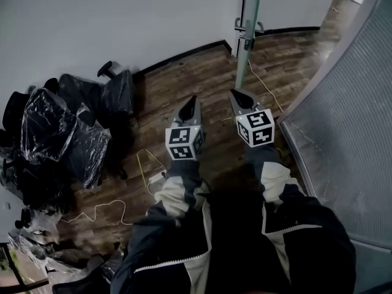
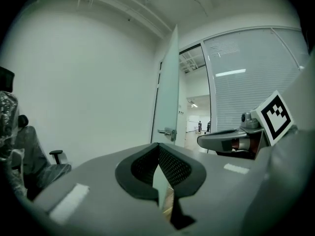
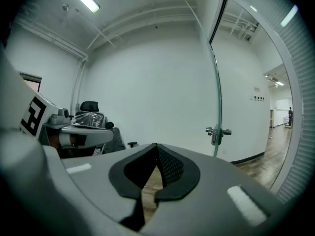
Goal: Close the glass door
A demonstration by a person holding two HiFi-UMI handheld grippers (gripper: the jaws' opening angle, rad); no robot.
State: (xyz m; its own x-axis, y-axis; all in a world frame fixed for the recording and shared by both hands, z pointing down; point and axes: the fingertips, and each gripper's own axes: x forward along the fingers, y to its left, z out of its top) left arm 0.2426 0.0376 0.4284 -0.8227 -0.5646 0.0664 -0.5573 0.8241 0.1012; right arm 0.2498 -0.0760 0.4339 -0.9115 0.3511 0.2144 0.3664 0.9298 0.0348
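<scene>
stage: approach, nothing done yet | glass door (image 1: 250, 11): standing open, edge-on at 12 o'clock, handle (image 1: 247, 26) untouched | left gripper (image 1: 193, 99): jaws together, empty | right gripper (image 1: 235, 94): jaws together, empty | to do: reach the door, swing it closed

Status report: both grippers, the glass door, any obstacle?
Left gripper, right gripper: shut, empty. Frosted glass door with metal handle: open, untouched. Thin cable on floor nearby.

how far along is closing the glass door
Nothing done yet: the glass door stands open, edge-on ahead. In hand: the left gripper and right gripper, both shut and empty, point toward it without touching. Left: reach the door handle and swing it closed.
</scene>
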